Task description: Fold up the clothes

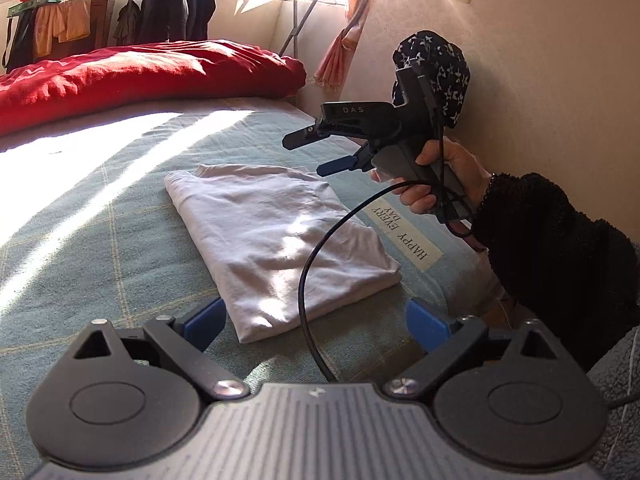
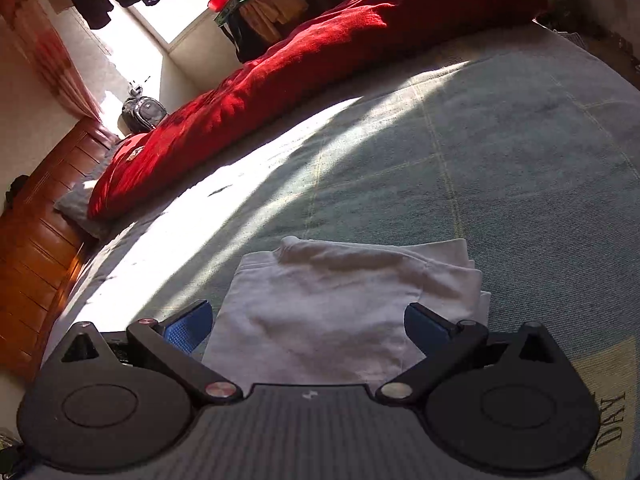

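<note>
A pale pinkish-white garment (image 1: 276, 240) lies folded into a neat rectangle on the green checked bedspread (image 1: 100, 232). My left gripper (image 1: 316, 324) hovers open just short of its near edge, nothing between the blue pads. In the left wrist view my right gripper (image 1: 316, 154) hangs above the garment's far right corner, held by a hand in a black fleece sleeve, jaws apart and empty. The right wrist view shows the same folded garment (image 2: 340, 312) directly under and ahead of my open right gripper (image 2: 308, 328).
A red duvet (image 1: 140, 76) is heaped along the far side of the bed. A wooden headboard (image 2: 36, 240) stands at the left, with a backpack (image 2: 142, 114) beyond it. Clothes hang on a rack (image 1: 176, 4) by the window. A black cable (image 1: 316, 264) loops over the garment.
</note>
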The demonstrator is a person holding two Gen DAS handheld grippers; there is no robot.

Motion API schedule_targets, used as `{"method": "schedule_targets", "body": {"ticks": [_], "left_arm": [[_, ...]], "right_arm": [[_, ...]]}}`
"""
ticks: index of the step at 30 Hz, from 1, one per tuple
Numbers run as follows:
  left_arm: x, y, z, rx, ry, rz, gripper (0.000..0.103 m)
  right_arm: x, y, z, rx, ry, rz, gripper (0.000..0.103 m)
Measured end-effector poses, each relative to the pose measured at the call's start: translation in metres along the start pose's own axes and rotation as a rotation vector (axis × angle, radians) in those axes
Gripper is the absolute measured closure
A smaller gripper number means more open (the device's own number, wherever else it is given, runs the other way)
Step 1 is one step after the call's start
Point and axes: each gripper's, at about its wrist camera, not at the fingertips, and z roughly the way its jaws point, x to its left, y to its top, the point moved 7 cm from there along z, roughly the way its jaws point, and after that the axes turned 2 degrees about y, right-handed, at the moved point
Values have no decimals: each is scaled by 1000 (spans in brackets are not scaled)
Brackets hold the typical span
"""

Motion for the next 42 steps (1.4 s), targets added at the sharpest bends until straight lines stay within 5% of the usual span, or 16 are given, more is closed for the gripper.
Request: {"method": "schedule_targets", "body": {"ticks": [11,16,22,30,42], "left_arm": [[-5,-15,-20,5,58,-19,6],[-19,-17,-19,0,52,4,6],[-33,-25,-29,4,47,30,6],[-49,-25,-35,-10,45,64,6],[-49,-35,-47,-9,69,72,6]], "right_arm": [[2,-43,-41,-14,-30,14,0],[23,-58,-63,-22,99,35,0],[7,-84,-63,3,-47,45,0],[36,-87,-78,-43,44,30,0],[41,-109,-79,-22,-46,-2,0]]}}
